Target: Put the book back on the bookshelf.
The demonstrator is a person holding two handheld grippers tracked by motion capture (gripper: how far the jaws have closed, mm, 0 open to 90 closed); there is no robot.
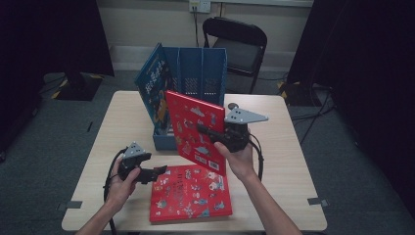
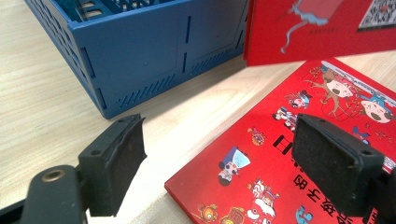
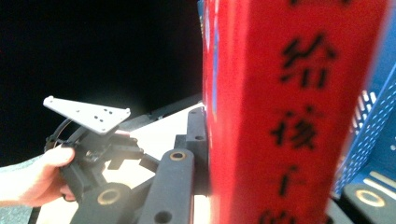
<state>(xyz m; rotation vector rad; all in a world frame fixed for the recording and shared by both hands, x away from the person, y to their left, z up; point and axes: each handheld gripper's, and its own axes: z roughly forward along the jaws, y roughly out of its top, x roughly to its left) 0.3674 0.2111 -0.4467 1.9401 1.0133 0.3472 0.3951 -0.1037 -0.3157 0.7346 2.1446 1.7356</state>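
The right gripper (image 1: 211,133) has its jaws clamped on the raised red book (image 1: 193,128), a stiff, slick hardback, best pinched near the spine. The left gripper (image 1: 157,171), jaws wide, hovers at 9 o'clock of the flat red book (image 1: 191,193)

1. The rack (image 1: 195,73) stands at the far middle of my table (image 1: 288,161), compartments side by side.
2. One book (image 1: 155,83) stands in the rack's left end, leaning left.
3. A chair (image 1: 240,46) sits behind the table, right of the rack.
4. My right gripper (image 1: 215,133) holds the raised book (image 1: 195,129) upright and tilted before the rack, over the table's middle.
5. The flat book (image 1: 191,192) lies on the table near my edge, below and before the raised book.
6. My left gripper (image 1: 159,171) sits left of the flat book, its jaws apart over that book's far left corner.
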